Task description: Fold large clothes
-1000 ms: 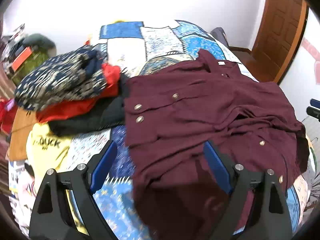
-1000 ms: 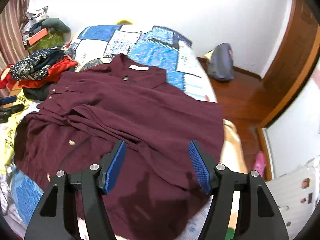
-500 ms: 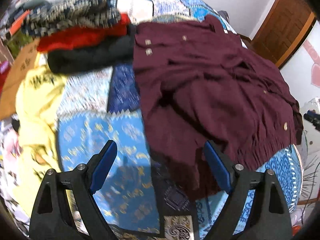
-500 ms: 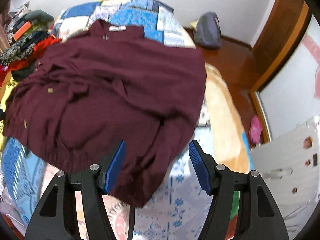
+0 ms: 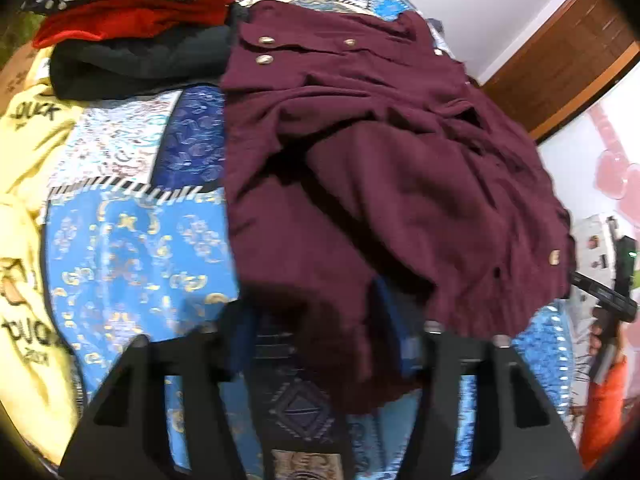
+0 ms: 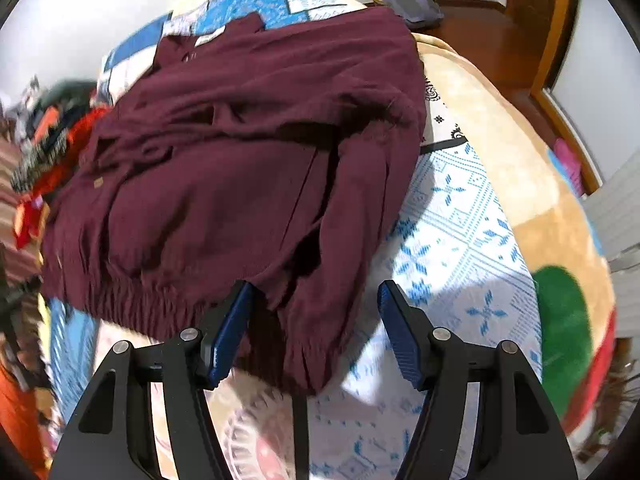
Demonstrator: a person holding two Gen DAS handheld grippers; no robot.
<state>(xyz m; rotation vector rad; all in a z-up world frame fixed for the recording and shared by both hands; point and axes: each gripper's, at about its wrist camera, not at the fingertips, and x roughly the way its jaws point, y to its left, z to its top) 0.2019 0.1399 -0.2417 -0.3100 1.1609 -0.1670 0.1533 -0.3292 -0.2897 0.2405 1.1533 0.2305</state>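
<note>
A large maroon button shirt (image 5: 380,168) lies spread and rumpled on a blue patchwork bedspread (image 5: 132,240). My left gripper (image 5: 320,320) is open, low at the shirt's near hem, and a fold of the hem hangs between its blue pads. The shirt also shows in the right wrist view (image 6: 240,152). My right gripper (image 6: 316,320) is open at the shirt's bottom right corner, with the hem lying between its fingers.
A pile of folded clothes, red (image 5: 132,20) on black (image 5: 136,64), sits at the far left beside the shirt. A yellow printed garment (image 5: 24,184) lies along the left edge. A tan blanket (image 6: 500,128) covers the bed's right side. A wooden door (image 5: 560,56) stands beyond.
Both grippers have moved back from over the shirt and down to its near hem. The hem now lies between each gripper's open fingers.
</note>
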